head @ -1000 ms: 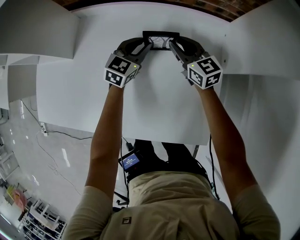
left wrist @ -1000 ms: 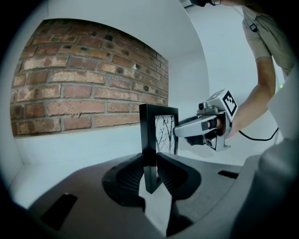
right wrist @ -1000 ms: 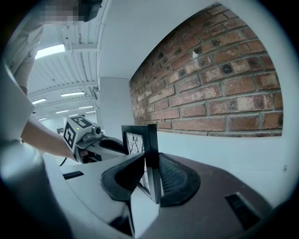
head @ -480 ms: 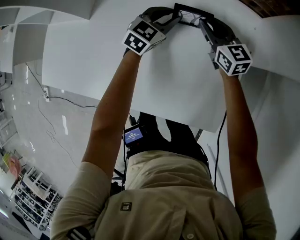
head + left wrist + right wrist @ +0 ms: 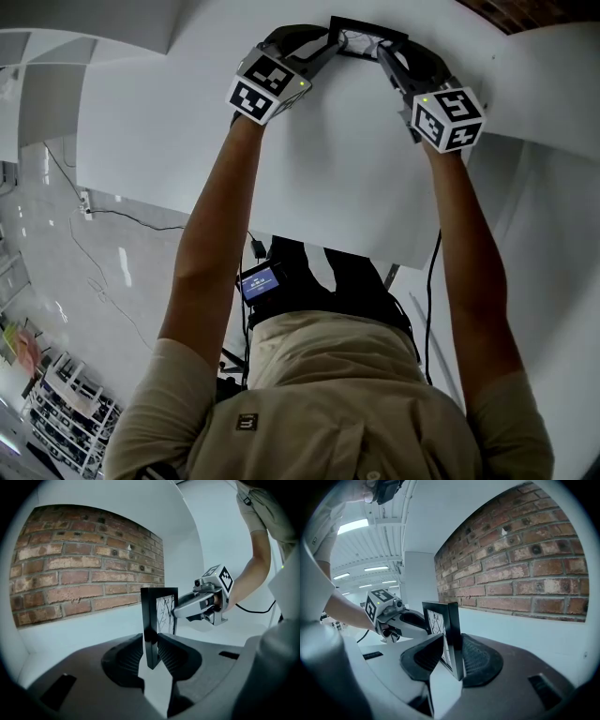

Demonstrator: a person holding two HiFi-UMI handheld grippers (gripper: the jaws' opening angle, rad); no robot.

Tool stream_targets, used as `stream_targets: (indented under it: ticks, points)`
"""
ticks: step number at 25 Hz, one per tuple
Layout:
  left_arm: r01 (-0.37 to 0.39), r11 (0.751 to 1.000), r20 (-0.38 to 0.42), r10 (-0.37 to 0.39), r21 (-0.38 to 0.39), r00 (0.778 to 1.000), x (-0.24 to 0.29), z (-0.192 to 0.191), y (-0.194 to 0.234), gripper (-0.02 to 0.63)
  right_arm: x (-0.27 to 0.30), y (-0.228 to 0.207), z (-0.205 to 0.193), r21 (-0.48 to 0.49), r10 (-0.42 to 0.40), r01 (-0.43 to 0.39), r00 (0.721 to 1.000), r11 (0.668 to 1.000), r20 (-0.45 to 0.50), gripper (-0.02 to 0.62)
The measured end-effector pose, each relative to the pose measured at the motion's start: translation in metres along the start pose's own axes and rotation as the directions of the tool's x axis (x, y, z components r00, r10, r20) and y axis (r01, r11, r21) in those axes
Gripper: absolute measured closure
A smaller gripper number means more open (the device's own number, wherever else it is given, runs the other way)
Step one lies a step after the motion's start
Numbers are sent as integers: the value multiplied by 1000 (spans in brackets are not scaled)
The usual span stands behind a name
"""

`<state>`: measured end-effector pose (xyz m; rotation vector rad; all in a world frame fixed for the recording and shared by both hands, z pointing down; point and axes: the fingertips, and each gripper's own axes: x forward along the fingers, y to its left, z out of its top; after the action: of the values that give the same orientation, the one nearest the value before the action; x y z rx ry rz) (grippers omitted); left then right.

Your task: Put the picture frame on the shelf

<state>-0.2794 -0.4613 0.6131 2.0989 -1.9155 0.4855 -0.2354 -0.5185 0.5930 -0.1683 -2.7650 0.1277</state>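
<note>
Steadiness matters while we stand the picture frame [image 5: 368,37] upright on the shelf [image 5: 356,169] before the brick wall [image 5: 84,573]. We judge it best to free one side at a time. Our left claw [image 5: 151,646] pinches the frame's one edge between its jaws. Our right claw [image 5: 452,653] is opening, the frame's other edge between its jaws, its front pad clear of the glass.

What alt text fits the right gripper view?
A black picture frame stands upright on a white shelf between the opening jaws of the right hand-held gripper, with a brick wall behind. The left hand-held gripper holds its far edge.
</note>
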Motion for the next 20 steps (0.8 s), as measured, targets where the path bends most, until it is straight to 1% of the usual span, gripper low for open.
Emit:
stream_targets:
  ticks: [6,11,20]
  points:
    - [-3,1000,-7,3,-9,1000,-4,-2,2,515,0,1,0,-4,4,-4,1000,1000,-12,499]
    - [4,1000,9,-4,3,1000,-9,3,1,512,1,2,0,-3,3,-3,1000,1000,-19,494]
    - [-12,1000,17,12,-2,1000,-15,4,4,509,0,1,-2,1,-9,9,999,1000,-31,462]
